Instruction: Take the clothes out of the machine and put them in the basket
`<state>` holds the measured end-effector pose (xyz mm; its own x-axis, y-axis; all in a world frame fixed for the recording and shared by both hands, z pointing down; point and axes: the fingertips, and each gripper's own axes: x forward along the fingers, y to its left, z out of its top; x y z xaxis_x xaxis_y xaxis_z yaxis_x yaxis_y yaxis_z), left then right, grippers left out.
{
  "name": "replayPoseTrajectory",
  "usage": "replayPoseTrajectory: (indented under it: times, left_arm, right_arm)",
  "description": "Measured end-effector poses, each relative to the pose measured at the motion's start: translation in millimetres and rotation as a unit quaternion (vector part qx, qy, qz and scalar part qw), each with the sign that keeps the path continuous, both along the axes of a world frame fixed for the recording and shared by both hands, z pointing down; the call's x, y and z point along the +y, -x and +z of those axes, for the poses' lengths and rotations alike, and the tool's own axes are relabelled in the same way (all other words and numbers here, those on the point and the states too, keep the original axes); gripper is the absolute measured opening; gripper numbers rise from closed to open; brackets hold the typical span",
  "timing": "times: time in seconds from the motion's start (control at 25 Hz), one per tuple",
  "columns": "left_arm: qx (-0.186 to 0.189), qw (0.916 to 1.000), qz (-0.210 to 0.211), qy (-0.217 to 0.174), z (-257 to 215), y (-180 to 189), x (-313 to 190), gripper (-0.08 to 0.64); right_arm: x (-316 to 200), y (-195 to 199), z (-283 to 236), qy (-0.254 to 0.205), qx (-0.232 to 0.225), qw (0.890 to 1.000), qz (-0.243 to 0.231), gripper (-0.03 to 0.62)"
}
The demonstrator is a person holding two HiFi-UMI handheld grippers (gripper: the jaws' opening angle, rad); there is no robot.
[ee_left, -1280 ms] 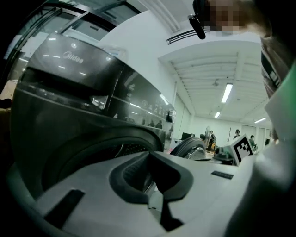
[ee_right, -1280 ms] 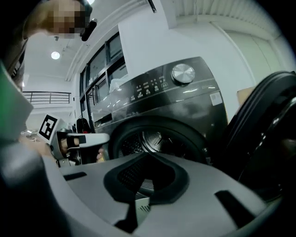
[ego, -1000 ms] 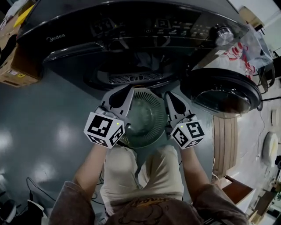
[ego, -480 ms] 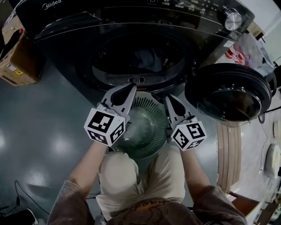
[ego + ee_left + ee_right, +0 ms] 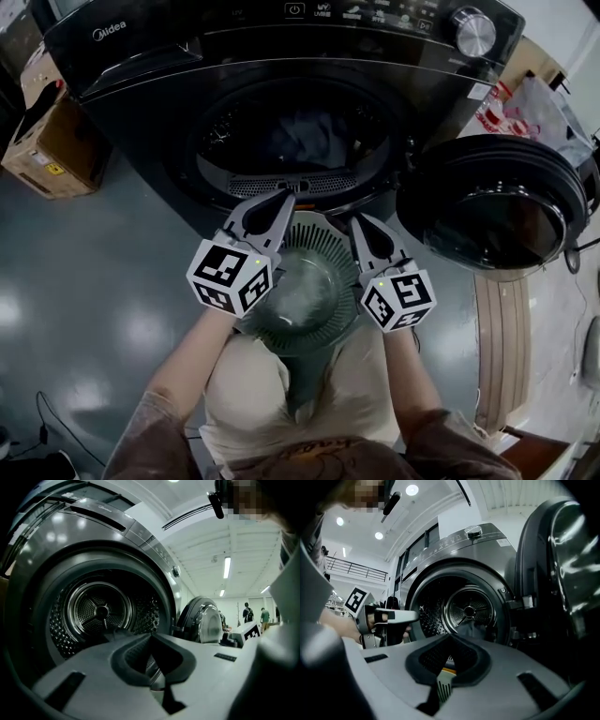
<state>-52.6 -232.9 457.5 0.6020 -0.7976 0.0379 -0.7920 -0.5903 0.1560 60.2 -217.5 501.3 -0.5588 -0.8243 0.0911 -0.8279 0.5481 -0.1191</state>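
A dark front-loading washing machine (image 5: 141, 56) stands with its door (image 5: 492, 206) swung open to the right. Dark clothes (image 5: 309, 136) lie in the drum, and they also show as a heap (image 5: 474, 626) in the right gripper view. A round green basket (image 5: 323, 234) with a slotted wall sits right below the drum mouth. My left gripper (image 5: 281, 198) is over the basket's left rim and my right gripper (image 5: 359, 221) over its right rim. Both point at the machine, shut and holding nothing. In their own views the left tips (image 5: 151, 635) and the right tips (image 5: 450, 636) meet before the drum.
A cardboard box (image 5: 47, 141) stands on the floor left of the machine. A slatted wooden piece (image 5: 502, 347) lies on the floor under the open door. The person's knees (image 5: 253, 394) are just behind the basket. A plastic bag (image 5: 525, 108) hangs at the machine's right.
The head view has tilted, so the whole drum mouth and the clothes inside now show. Both grippers have sunk a little, still side by side at the basket. Their jaws look unchanged.
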Motion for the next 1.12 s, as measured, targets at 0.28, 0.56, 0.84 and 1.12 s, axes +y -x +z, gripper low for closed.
replayPoseTrajectory:
  times: [0.28,0.56,0.84,1.12]
  left_arm:
    - [0.002,0.9999,-0.013,-0.002,5,3,-4,0.086]
    - [-0.020,0.9998,0.002,0.007,19,-6,-10,0.385]
    - [-0.073,0.9972,0.012,0.011,47,-25,-59,0.486]
    - [-0.134,0.9903,0.000,0.037,81,-36,-140,0.487]
  right_arm:
    - [7,-6,14,0.008,-0.002,1.000,0.011,-0.005]
    - [9,-13,25,0.008,0.002,1.000,0.019,-0.005]
    - [19,-9,20,-0.003,0.003,1.000,0.008,-0.005]
    - [27,-17,18,0.003,-0.014,1.000,0.015,-0.005]
